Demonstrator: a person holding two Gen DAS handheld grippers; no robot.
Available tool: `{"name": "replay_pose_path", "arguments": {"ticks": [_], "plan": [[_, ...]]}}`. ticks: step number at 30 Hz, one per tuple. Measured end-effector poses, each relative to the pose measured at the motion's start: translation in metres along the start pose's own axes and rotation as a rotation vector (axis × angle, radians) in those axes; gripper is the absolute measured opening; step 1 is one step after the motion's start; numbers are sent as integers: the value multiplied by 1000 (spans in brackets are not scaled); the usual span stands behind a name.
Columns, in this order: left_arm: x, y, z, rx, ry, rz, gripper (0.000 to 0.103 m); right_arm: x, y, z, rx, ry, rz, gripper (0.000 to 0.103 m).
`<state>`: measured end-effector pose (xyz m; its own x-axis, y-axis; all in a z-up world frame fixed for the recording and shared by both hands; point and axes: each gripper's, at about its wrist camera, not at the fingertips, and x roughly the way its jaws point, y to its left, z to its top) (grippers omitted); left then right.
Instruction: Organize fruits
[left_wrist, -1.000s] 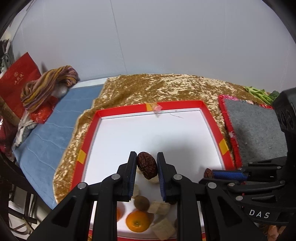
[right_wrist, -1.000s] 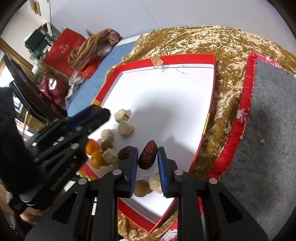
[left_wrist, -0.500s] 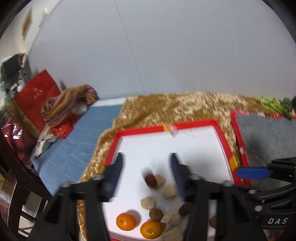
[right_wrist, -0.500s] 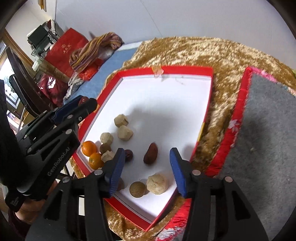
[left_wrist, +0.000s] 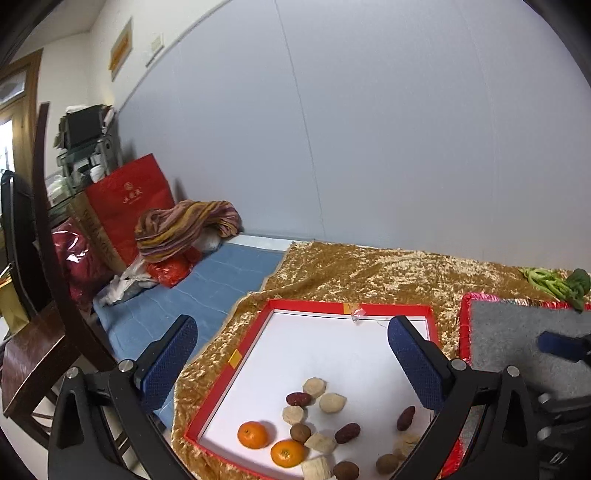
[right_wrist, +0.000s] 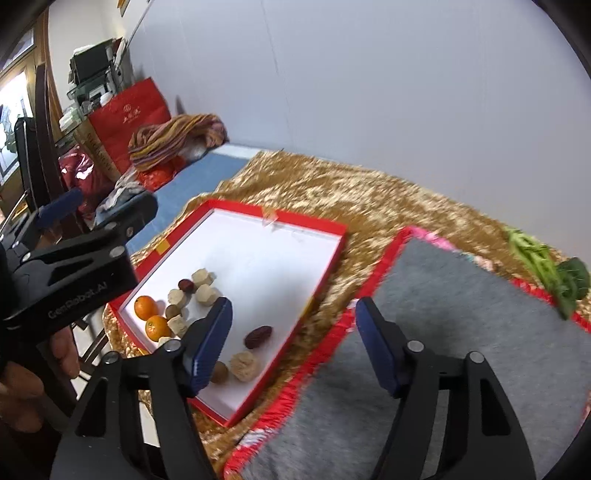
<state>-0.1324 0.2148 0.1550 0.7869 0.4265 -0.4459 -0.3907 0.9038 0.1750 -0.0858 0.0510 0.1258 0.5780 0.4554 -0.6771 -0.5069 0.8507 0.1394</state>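
A red-rimmed white tray (left_wrist: 428, 308) (right_wrist: 334, 236) holds two oranges (left_wrist: 252, 434) (right_wrist: 145, 307), dark red dates (left_wrist: 298, 398) (right_wrist: 258, 336), brown round fruits (left_wrist: 300, 432) and pale beige lumps (left_wrist: 332, 402). My left gripper (left_wrist: 291, 358) is open and empty, raised above the tray's near end. My right gripper (right_wrist: 293, 339) is open and empty, above the tray's right rim; a date lies just left of it. The left gripper's black body (right_wrist: 74, 266) shows in the right wrist view.
A gold cloth (left_wrist: 369, 269) covers the table. A grey mat with red trim (left_wrist: 517, 332) (right_wrist: 461, 314) lies right of the tray, green vegetables (left_wrist: 554, 282) (right_wrist: 546, 266) behind it. A blue pad, striped cloth (left_wrist: 184, 229), red bag and dark chair (left_wrist: 37, 258) stand at left.
Both grippers opened, let go of their dates onto the tray, and lifted up and back. The view now looks higher over the table.
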Motion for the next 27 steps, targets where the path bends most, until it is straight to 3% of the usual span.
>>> {"name": "replay_pose_path", "arguments": {"ticks": [7, 12, 20, 27], "plan": [[-15, 5, -10, -33, 29, -19, 103, -39, 1, -11, -39, -62, -93, 80], [-18, 9, -15, -35, 45, -34, 103, -49, 15, -25, -57, -51, -74, 84], [-13, 22, -13, -127, 85, 0, 103, -55, 21, -37, -39, -54, -88, 86], [-14, 19, -14, -88, 76, -1, 103, -55, 8, -28, 30, -78, -101, 86]]}}
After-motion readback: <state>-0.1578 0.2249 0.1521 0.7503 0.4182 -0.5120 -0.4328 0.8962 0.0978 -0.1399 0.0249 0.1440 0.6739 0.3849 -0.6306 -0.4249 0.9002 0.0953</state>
